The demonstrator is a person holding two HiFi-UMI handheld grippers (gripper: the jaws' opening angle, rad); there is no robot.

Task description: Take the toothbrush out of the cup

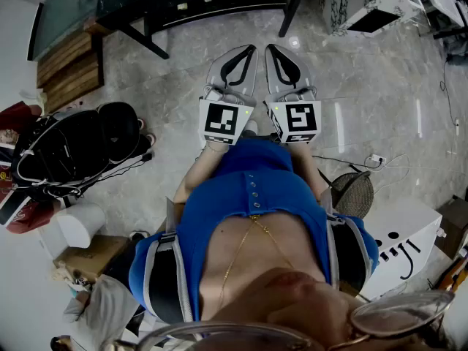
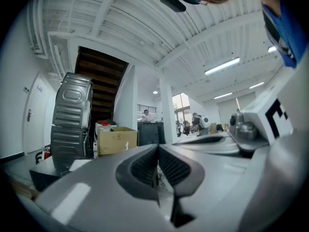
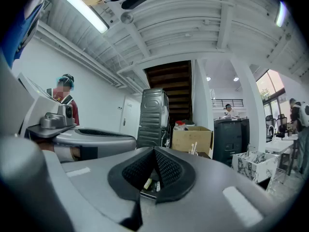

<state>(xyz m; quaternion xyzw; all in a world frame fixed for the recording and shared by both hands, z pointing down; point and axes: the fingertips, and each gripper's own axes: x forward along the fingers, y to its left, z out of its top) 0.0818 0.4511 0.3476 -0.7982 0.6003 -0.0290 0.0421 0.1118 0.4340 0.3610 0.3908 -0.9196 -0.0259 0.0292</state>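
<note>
Left gripper [image 1: 248, 51] and right gripper [image 1: 275, 50] side by side, tips near touching, over open marble floor [image 1: 365, 86] — both claws pressed together, nothing pinched. Black table edge [image 1: 190, 9] ahead. Toothbrush, cup: not discernible.

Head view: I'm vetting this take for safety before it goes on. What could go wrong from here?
1. The left hand-held gripper and right hand-held gripper are both shut and held close side by side. They could knock together, and they must open before any grasp.
2. Nothing to pick up shows in any view, so the person may have to walk. The white cable and round wire grille on the floor at their right could trip them.
</note>
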